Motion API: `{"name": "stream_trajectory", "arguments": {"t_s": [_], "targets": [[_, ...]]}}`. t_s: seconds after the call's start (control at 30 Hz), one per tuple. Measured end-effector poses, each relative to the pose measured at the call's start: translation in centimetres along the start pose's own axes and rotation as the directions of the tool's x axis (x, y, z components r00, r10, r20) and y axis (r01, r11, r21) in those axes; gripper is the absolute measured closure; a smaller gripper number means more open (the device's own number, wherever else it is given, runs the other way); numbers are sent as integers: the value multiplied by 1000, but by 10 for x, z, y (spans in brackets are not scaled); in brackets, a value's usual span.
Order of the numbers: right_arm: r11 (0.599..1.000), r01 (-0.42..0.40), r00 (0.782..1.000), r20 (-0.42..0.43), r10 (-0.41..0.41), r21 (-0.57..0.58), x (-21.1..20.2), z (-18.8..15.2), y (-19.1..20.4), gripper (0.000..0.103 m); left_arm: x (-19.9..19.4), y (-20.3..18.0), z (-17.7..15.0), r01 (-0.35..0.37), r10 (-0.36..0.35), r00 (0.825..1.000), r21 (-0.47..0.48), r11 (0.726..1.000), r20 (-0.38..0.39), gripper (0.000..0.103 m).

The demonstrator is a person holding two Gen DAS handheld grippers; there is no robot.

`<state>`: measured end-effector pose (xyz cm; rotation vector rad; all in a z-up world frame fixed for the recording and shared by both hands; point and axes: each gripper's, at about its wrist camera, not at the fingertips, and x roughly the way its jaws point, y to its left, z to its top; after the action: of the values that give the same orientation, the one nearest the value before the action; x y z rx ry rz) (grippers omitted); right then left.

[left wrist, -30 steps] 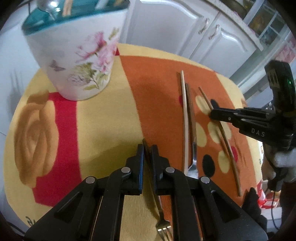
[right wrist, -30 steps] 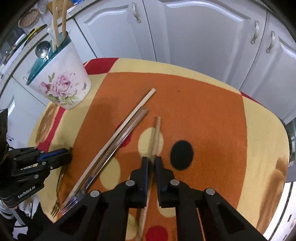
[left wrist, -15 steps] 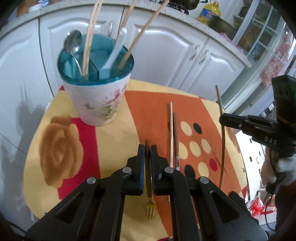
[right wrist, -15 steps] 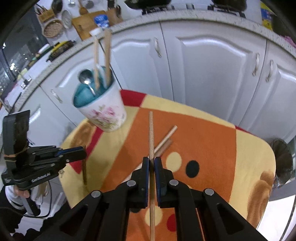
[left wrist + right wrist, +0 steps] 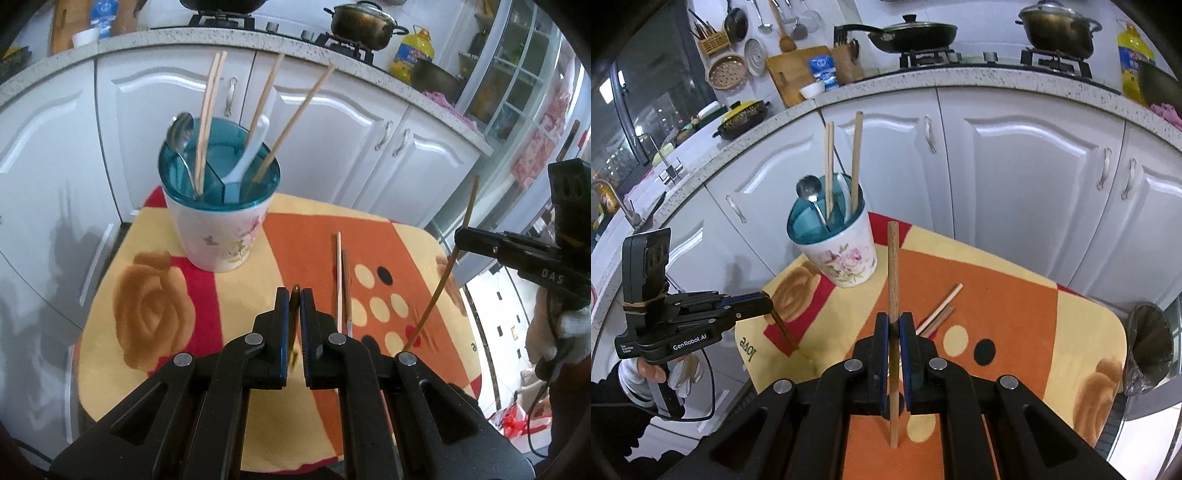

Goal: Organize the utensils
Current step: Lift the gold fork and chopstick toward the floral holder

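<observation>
A fork (image 5: 294, 325) is pinched by the left gripper (image 5: 294, 299), tines down, right of the holder (image 5: 221, 236). A chopstick (image 5: 893, 332) is clamped upright by the right gripper (image 5: 894, 325). 2 sticks (image 5: 341, 280) are left flat on the mat (image 5: 155, 314), pointing away.

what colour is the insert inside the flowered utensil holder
Translucent teal, against the holder's white floral outside; the divided insert shows best in the left wrist view.
</observation>
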<state>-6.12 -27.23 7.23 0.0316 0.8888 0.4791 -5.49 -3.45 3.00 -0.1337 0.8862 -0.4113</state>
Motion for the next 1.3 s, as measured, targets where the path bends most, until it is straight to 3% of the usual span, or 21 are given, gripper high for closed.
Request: {"name": "stream_trajectory", "arguments": {"t_s": [0.53, 0.73, 0.93, 1.3], "targets": [[996, -47, 995, 84, 53, -74, -15, 43, 29, 97, -34, 12, 22, -18, 19, 997, -16, 1000, 79, 99], [991, -83, 986, 132, 97, -107, -27, 71, 40, 97, -66, 22, 48, -17, 21, 989, -26, 1000, 146, 99], [987, -101, 973, 195, 123, -122, -36, 107, 50, 97, -89, 32, 86, -75, 76, 970, -15, 997, 229, 99], [985, -76, 969, 222, 110, -158, -3, 161, 79, 97, -49, 52, 127, -187, 186, 957, -14, 982, 223, 99]]}}
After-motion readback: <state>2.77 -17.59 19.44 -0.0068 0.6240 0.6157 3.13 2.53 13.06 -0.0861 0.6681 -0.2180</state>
